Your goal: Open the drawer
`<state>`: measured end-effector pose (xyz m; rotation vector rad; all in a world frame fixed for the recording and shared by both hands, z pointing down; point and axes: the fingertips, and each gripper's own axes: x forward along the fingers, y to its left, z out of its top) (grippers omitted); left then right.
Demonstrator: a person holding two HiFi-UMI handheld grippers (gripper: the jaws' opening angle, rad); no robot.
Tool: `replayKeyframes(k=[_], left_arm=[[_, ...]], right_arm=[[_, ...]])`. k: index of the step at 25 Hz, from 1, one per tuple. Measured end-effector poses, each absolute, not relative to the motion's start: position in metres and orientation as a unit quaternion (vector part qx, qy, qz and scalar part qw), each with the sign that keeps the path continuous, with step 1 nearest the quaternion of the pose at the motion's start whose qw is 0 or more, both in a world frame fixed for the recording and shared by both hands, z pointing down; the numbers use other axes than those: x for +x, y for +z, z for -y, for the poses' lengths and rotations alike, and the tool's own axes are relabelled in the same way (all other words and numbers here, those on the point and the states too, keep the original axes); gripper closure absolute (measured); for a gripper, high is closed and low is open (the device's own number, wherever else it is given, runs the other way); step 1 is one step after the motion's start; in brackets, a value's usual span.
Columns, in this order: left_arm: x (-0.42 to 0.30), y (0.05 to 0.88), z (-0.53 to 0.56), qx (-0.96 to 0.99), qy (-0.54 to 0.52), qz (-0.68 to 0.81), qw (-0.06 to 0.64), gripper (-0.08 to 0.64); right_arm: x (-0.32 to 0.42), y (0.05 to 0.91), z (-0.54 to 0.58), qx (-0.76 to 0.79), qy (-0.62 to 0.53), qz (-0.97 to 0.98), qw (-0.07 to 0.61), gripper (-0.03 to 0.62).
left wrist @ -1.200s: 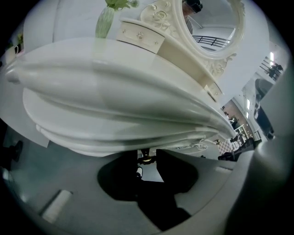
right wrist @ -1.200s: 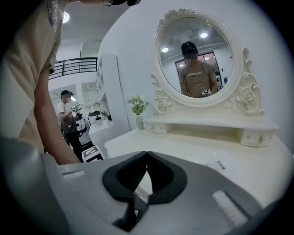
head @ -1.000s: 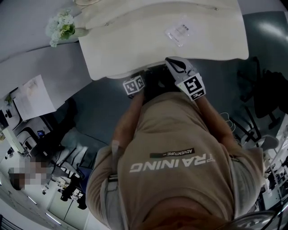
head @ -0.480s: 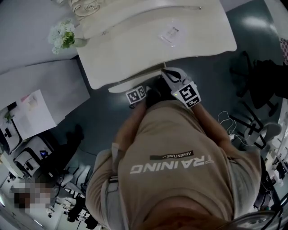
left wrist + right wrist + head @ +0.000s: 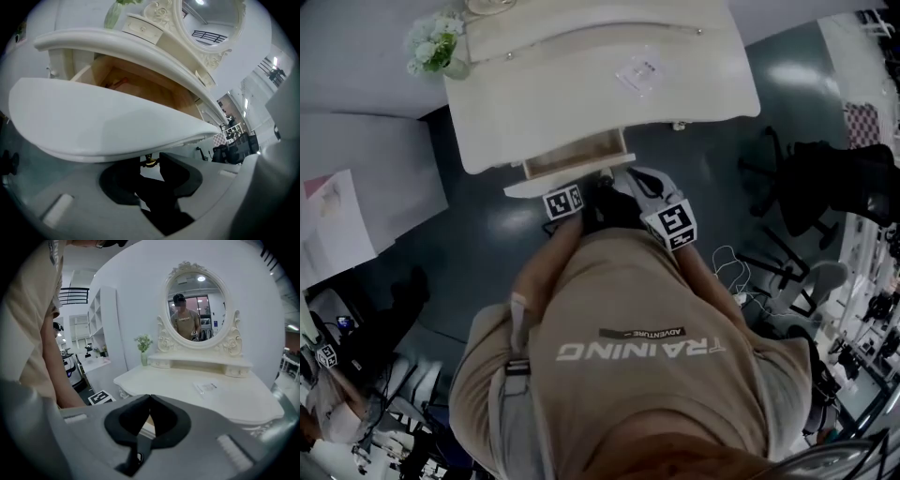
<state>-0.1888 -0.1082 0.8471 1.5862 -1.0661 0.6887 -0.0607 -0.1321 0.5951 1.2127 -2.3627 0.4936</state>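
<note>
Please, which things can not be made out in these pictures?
- Inside of the drawer: left gripper view, its front covers most of it.
- The handle: left gripper view, mostly hidden by the front and the jaws.
- Print on the paper: too small in right gripper view and head view.

The head view looks steeply down from above the person's shoulders onto the dressing table point(image 5: 581, 112) counter and the floor. The left gripper view sits low, hard against the drawer point(image 5: 117, 126) front, with the drawer handle point(image 5: 149, 162) at its fingers point(image 5: 174, 174), and is tilted up toward the mirror point(image 5: 211, 28). The right gripper view stands farther back and higher, facing the mirror. All three views share the flower vase point(image 5: 436, 47).
</note>
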Motion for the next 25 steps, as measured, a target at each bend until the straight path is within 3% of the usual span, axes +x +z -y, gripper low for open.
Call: replayKeyframes(k=[25], left_arm=[[-0.176,0.846,0.024,0.651,0.305,0.461,0.520,0.425]], right_arm=[[-0.036,0.600,0.106,0.336,0.162,0.905,0.207,0.589]])
